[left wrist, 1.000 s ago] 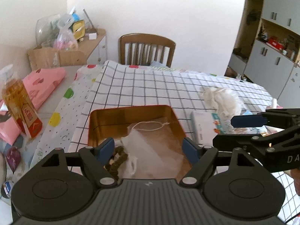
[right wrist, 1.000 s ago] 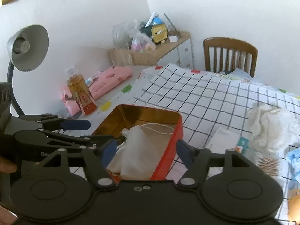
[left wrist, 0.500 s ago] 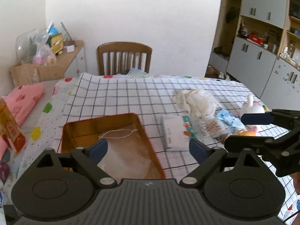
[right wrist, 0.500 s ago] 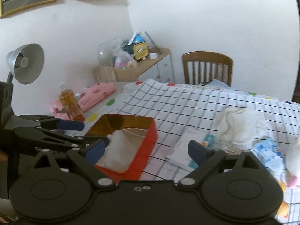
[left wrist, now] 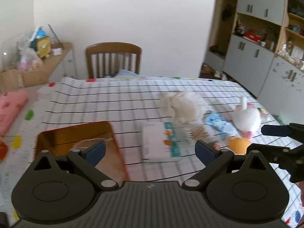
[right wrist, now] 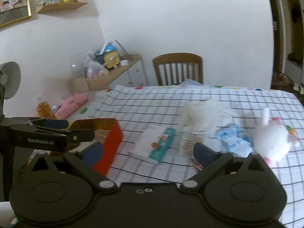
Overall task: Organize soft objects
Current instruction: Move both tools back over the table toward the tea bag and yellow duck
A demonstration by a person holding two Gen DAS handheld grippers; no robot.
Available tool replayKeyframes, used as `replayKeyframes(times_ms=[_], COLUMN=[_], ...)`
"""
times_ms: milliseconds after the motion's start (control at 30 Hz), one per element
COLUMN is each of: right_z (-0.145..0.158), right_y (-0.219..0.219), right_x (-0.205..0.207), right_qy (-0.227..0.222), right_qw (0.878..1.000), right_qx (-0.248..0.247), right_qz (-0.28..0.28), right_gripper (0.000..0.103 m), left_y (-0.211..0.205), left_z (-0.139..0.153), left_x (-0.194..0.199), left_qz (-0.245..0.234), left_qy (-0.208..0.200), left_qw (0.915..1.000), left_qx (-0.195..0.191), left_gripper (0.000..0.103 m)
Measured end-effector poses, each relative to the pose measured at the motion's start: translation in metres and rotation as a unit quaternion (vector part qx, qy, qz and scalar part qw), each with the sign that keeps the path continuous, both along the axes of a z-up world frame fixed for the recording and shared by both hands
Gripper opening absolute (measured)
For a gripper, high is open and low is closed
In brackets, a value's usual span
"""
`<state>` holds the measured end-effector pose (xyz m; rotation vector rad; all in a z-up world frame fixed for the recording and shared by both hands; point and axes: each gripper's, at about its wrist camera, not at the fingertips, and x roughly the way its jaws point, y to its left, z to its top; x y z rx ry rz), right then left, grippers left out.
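A wooden chair (left wrist: 113, 58) is seen at the far edge of a table covered by a white grid-patterned cloth (left wrist: 106, 102). To the left, a low wooden cabinet (right wrist: 121, 70) is piled with bags and a yellow clock (right wrist: 112, 58). A grey lamp head (right wrist: 9, 79) is seen at the far left, near an amber bottle (right wrist: 44, 110). Grey wall cupboards (left wrist: 262, 53) are seen on the right. A framed picture (right wrist: 13, 1) and a small shelf (right wrist: 60, 5) are mounted on the wall.

White walls (left wrist: 133, 19), wooden chair (left wrist: 113, 58) behind desk with black-grid white cloth (left wrist: 117, 98); low wooden cabinet (right wrist: 121, 70) left with clutter, grey cupboards with open shelves (left wrist: 256, 38) right, wall shelf (right wrist: 62, 6), framed picture (right wrist: 13, 3), grey lamp (right wrist: 9, 79)
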<state>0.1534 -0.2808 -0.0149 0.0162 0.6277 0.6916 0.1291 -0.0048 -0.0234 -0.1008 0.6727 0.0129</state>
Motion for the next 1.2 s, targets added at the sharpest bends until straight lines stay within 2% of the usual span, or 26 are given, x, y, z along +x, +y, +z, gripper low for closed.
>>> replayKeyframes(times_ms=[333, 600, 833, 1200], right_z=[-0.019, -0.042, -0.066, -0.094], right_y=[-0.038, -0.064, -0.078, -0.070], right_x=[0.017, 0.040, 0.062, 0.084], right_qy=[0.004, 0.018, 0.039, 0.051], right_qw=[0.999, 0.996, 0.993, 0.988], right_qx=[-0.034, -0.067, -0.101, -0.147], right_qz=[-0.031, -0.051, -0.055, -0.009], right_gripper=[0.102, 0.102, 0.093, 0.077], left_y=[-0.044, -0.075, -0.107, -0.132], left_z=[-0.012, -0.032, -0.058, -0.092], left_x=[0.037, 0.069, 0.091, 0.115], left_qz=[-0.058, -0.089, -0.102, -0.106], left_qy=[-0.002, 0.007, 0.025, 0.050], left_qw=[0.9983, 0.9960, 0.9944, 0.9931], left_qx=[0.009, -0.012, 0.004, 0.004], left_gripper=[0.101, 0.101, 0.101, 0.101])
